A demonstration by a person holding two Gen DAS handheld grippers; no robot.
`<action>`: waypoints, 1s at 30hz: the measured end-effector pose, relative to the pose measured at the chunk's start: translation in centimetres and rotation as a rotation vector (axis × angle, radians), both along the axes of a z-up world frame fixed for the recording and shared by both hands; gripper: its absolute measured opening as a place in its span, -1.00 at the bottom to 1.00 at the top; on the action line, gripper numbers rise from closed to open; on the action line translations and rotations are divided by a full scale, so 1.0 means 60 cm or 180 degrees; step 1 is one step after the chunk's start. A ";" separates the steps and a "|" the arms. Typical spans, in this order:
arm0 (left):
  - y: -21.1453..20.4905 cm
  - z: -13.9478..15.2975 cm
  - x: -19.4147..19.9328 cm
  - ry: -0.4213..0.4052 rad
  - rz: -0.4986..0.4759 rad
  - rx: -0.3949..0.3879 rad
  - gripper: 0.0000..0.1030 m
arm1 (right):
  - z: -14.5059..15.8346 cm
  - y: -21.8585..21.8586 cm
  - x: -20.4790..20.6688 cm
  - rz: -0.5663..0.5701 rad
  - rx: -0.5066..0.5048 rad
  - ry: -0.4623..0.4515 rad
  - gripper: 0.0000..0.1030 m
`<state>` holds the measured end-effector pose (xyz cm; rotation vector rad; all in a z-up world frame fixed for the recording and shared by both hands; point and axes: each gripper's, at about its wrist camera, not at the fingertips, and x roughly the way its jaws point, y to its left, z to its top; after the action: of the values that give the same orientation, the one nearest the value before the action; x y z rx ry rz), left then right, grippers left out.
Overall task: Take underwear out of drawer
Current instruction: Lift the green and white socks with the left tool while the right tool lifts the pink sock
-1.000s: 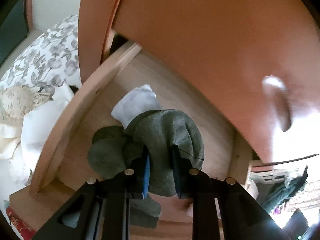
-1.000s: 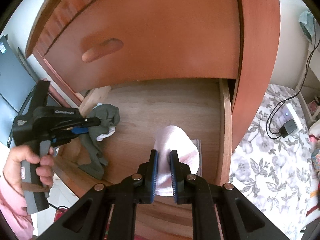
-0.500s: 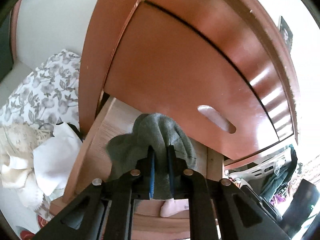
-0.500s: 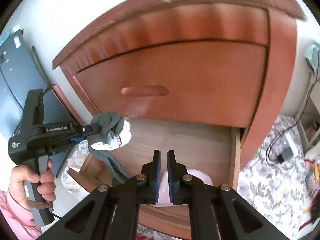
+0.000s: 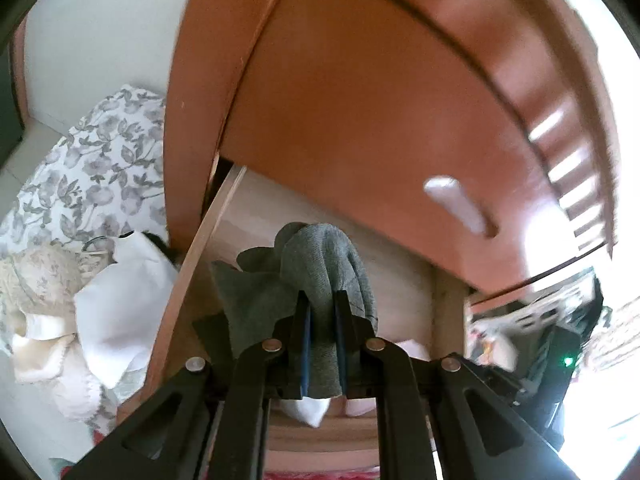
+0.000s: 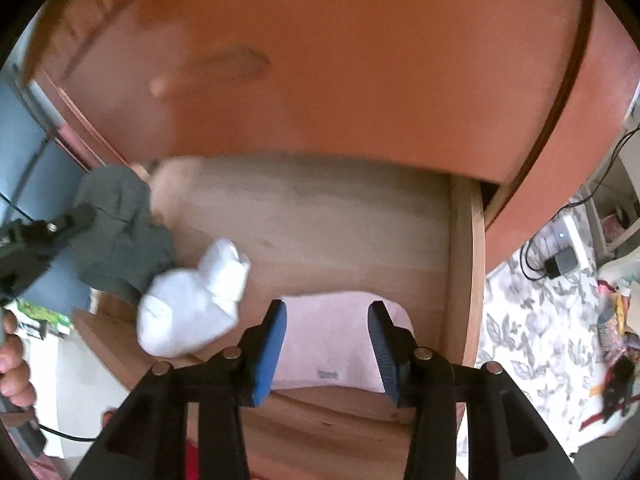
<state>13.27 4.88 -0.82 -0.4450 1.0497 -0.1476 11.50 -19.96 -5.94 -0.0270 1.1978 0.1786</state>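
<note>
Left gripper (image 5: 320, 312) is clamped on the grey garment (image 5: 320, 264); versus a second ago it's up off the drawer (image 6: 464, 280) floor, and in the right wrist view the bundle hangs at the drawer's left front corner, partly past the left side wall. A white piece (image 6: 192, 312) that was tucked into the grey bundle half a second ago now sits blurred below and right of it, over the drawer's front-left edge. Can't tell whether it's attached, caught or dropping free. The hand (image 6: 14, 364) holding the left tool shows at the far left edge. Moving right: pink garment (image 6: 332, 332) lies flat against the drawer's front edge, middle to right, small label showing near the front. Right gripper (image 6: 326, 344) was pinched together half a second ago; its jaws are now opening, blue pads standing either side of the pink piece as seen from above, nothing pressed between them. Can't tell how high it is above the cloth. Read: grey item is basically out, pink one is next and not yet gripped. Risk is the white piece falling back in or onto the floor; worth checking before the left hand carries off. Floral bedding (image 6: 532, 312) is to the right of the drawer.
</note>
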 end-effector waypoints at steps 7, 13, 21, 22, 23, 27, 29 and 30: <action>-0.045 -0.039 0.028 0.0396 -0.0420 0.0381 -0.79 | -0.061 -0.008 0.021 0.0021 -0.0264 0.0559 -0.10; -0.073 -0.077 0.043 0.0801 -0.0717 0.0521 -0.33 | -0.095 -0.005 0.028 0.0074 -0.0330 0.0808 -0.09; -0.101 -0.121 0.065 0.1265 -0.0964 0.0460 0.21 | -0.098 0.000 0.035 0.0143 -0.0391 0.0852 0.00; -0.106 -0.127 0.068 0.1321 -0.0999 0.0505 0.21 | -0.099 0.004 0.036 0.0157 -0.0402 0.0861 0.01; -0.111 -0.132 0.070 0.1354 -0.1018 0.0548 0.21 | -0.100 0.004 0.036 0.0165 -0.0409 0.0870 0.01; -0.140 -0.147 0.076 0.1432 -0.1184 0.0858 0.22 | -0.106 0.020 0.056 0.0203 -0.0441 0.0919 0.01; -0.155 -0.154 0.075 0.1465 -0.1299 0.1085 0.22 | -0.105 0.027 0.061 0.0216 -0.0436 0.0925 0.01; -0.161 -0.157 0.074 0.1481 -0.1347 0.1181 0.22 | -0.104 0.027 0.061 0.0221 -0.0438 0.0928 0.01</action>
<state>17.72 -4.79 -10.26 0.0950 1.5868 -0.2251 15.13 -18.37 -12.21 -0.1680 1.4997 0.1643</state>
